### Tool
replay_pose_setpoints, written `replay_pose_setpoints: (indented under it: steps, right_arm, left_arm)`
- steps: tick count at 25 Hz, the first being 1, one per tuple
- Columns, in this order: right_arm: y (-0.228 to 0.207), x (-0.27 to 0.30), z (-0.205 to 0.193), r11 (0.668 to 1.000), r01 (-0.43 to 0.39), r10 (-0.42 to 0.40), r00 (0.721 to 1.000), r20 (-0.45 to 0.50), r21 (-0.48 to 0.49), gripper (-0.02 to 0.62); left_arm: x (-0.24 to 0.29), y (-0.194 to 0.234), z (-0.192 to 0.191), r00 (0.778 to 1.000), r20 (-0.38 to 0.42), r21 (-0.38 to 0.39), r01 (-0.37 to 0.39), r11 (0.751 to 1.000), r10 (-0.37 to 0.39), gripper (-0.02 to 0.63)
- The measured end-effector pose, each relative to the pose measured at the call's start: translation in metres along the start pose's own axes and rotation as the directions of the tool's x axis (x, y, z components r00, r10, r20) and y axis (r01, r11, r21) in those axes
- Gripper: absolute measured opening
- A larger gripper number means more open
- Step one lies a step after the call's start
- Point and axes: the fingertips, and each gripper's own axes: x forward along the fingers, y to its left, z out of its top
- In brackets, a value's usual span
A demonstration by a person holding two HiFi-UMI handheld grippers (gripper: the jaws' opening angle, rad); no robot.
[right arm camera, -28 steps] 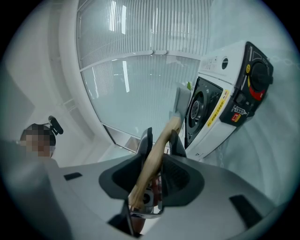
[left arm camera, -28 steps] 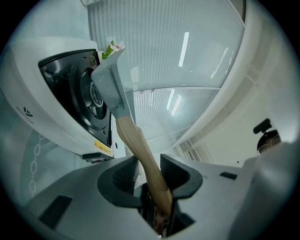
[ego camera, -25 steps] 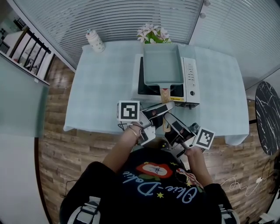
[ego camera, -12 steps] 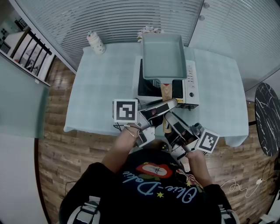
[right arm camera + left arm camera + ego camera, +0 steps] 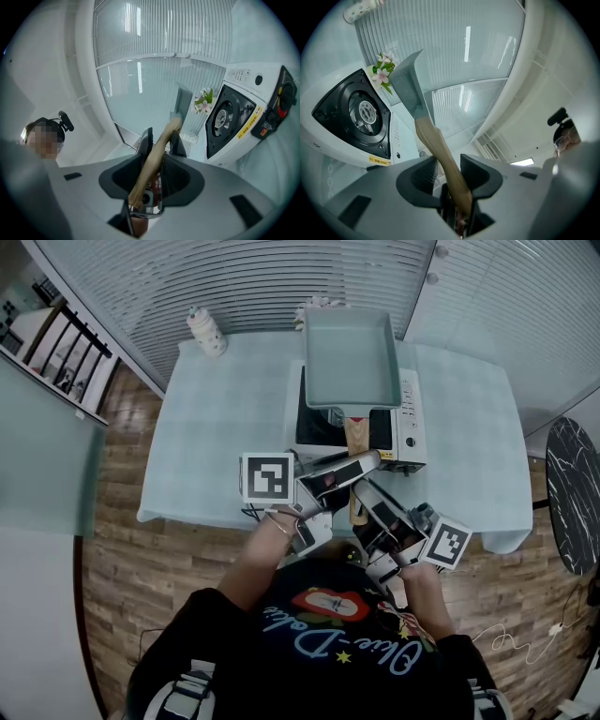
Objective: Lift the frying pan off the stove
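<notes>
A pale green rectangular frying pan (image 5: pixel 352 357) hangs in the air above the white portable stove (image 5: pixel 409 418), and its wooden handle (image 5: pixel 354 432) points toward me. My left gripper (image 5: pixel 361 463) is shut on that handle from the left. My right gripper (image 5: pixel 362 491) is shut on it nearer its end. In the left gripper view the handle (image 5: pixel 440 154) runs between the pads of the left gripper (image 5: pixel 447 171) up to the pan (image 5: pixel 410 89), with the bare burner (image 5: pixel 361 110) below. In the right gripper view the right gripper (image 5: pixel 159 136) clamps the handle (image 5: pixel 161 140).
The stove stands on a table with a light blue cloth (image 5: pixel 216 427). A white spotted bottle (image 5: pixel 204 331) is at its back left corner. Pink flowers (image 5: pixel 382 72) stand behind the stove, mostly hidden by the pan in the head view. Ribbed glass walls are close behind.
Over the last second both grippers raised the pan off the burner, and it now covers the flowers in the head view. Since half a second ago it has hardly moved.
</notes>
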Motion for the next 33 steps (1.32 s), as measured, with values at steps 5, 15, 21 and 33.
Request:
replay_pose_setpoints:
  steps: [5, 15, 21, 33]
  right_arm:
    - [-0.0010, 0.0001, 0.0000, 1.000, 0.004, -0.004, 1.000, -0.002, -0.001, 0.133]
    - [0.0021, 0.0002, -0.0001, 1.000, 0.000, 0.000, 1.000, 0.001, -0.011, 0.133]
    - [0.0017, -0.0004, -0.0003, 1.000, 0.009, -0.009, 1.000, -0.001, -0.019, 0.135]
    - [-0.0004, -0.0042, -0.0039, 1.000, 0.026, -0.026, 1.000, -0.002, -0.002, 0.135]
  left_arm:
    - [0.0004, 0.0006, 0.0002, 1.000, 0.001, 0.000, 0.005, 1.000, -0.005, 0.140]
    - [-0.0007, -0.0003, -0.0002, 1.000, -0.007, 0.009, -0.001, 1.000, 0.001, 0.140]
    - [0.0009, -0.0027, -0.0003, 1.000, -0.010, 0.016, 0.020, 1.000, -0.020, 0.140]
    - [-0.0009, -0.0020, -0.0037, 1.000, -0.013, 0.002, 0.007, 1.000, -0.007, 0.140]
